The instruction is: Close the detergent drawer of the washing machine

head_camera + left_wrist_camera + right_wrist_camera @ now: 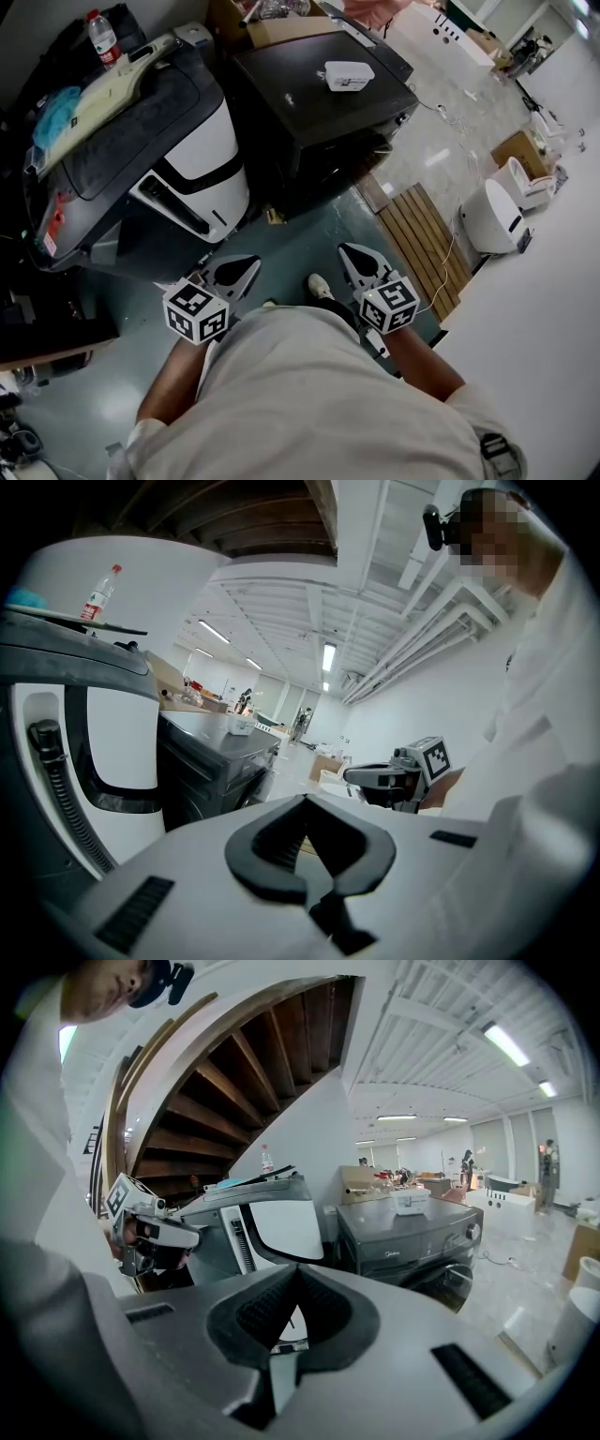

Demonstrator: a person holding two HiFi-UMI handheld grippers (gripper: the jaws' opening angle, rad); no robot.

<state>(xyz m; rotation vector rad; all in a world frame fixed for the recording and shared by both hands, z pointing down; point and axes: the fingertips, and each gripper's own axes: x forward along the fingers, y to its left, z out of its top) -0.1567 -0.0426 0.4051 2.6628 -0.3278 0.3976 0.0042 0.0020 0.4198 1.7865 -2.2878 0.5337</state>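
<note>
Fingers of your left gripper point(306, 803): closed, the tips meeting, with nothing held between them.
Fingers of your right gripper point(296, 1274): closed the same way, tips together and empty.
Where you hold them: both grippers sit close in front of your body, one on each side of your shoe point(320, 285). They point toward the machines and are well apart from them.
Washing machine point(319, 122): a black front-loader on the floor ahead of you, slightly to your right. Neither gripper touches it.
Detergent drawer: it belongs to the top strip of that machine's front. In the right gripper view the strip looks flush, but it is too small for you to be certain.
On the machine's lid: a small white box point(349, 75).
Left neighbour: a black and white appliance point(192, 169) just beside the washing machine, with a water bottle point(103, 37) standing on top of it near the wall.
Floor to your right: a slatted wooden mat point(427, 239), and beyond it a rounded white unit point(492, 216).
</note>
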